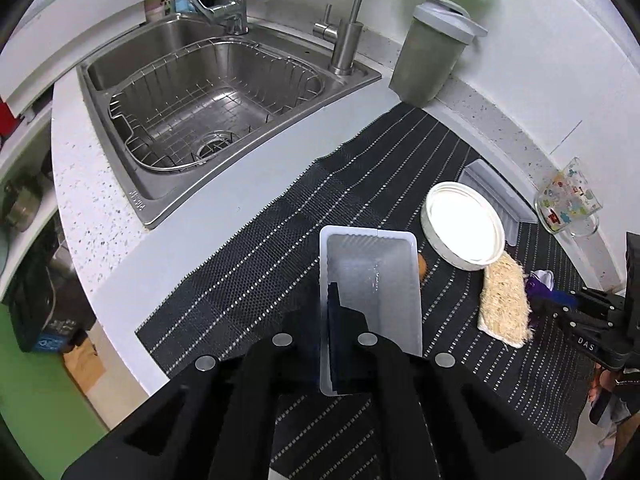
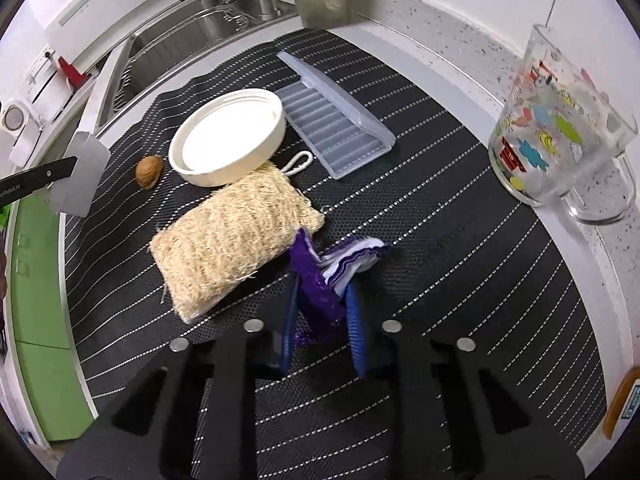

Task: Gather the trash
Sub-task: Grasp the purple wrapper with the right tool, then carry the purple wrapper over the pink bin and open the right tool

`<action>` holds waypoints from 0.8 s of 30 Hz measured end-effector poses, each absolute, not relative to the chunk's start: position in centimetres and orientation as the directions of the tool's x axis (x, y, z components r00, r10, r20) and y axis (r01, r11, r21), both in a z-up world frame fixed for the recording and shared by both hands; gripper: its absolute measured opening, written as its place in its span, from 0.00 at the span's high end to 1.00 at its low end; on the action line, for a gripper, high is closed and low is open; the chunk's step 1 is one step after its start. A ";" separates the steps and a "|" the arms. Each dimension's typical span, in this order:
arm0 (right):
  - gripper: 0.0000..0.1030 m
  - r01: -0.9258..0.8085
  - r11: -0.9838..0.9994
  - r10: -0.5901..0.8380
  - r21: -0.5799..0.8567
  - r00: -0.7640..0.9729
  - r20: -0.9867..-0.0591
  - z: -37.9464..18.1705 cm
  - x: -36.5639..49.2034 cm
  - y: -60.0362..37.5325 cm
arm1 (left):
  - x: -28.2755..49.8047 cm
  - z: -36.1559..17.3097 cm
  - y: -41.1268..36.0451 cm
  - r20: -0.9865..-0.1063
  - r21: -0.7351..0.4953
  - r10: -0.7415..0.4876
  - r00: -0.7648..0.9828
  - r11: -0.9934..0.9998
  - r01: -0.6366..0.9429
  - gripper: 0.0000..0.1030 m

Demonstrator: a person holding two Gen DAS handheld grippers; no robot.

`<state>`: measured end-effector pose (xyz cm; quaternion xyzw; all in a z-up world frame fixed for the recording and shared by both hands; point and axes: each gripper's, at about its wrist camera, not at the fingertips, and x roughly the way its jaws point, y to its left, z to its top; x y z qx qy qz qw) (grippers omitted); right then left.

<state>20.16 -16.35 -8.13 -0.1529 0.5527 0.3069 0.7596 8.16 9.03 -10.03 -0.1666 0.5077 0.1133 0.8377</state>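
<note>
1. Here the right gripper (image 2: 320, 322) is closing its blue pads (image 2: 356, 332) onto a crumpled purple-and-white plastic wrapper (image 2: 320, 284); the wrapper is sitting between them, its purple part bunching against both pads, so I'd call it pinched.
2. That wrapper is lying on the black striped mat (image 2: 460, 240), just beside a straw-coloured loofah scrubbing pad (image 2: 236, 236). It is looking feather-light, soft and slick, so a pinch through the thick bunched middle seems safer than the loose white edge, which could slide out.
3. The left gripper (image 1: 334, 344) is holding its fingers pressed together on the rim of a clear rectangular plastic tray (image 1: 384, 272), carrying it tilted above the mat. The tray is looking thin, stiff and light; a rim grip may let it swing.
4. Further out, a small brown walnut (image 2: 149, 171) is sitting near a white round lid (image 2: 228, 136), and a ribbed clear plastic lid (image 2: 336, 128) is lying beyond.
5. A printed glass mug (image 2: 560, 120) is standing on the counter edge, well apart and fragile.
</note>
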 end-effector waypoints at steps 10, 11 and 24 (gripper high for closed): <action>0.86 -0.713 0.690 0.391 0.125 0.222 -0.893 -2.9 16.9 -15.7 | 3.5 -6.8 6.8 -0.869 -0.178 0.037 0.494 0.907 -0.382 0.96; 0.86 -0.722 0.680 0.400 0.126 0.222 -0.889 -2.6 16.5 -15.4 | 2.8 -6.4 6.6 -0.866 -0.177 0.044 0.498 0.904 -0.388 0.96; 0.87 -0.897 0.417 0.550 0.147 0.121 -0.826 2.5 5.2 -8.2 | -11.7 -2.1 7.4 -0.834 -0.152 0.205 0.512 0.807 -0.571 0.96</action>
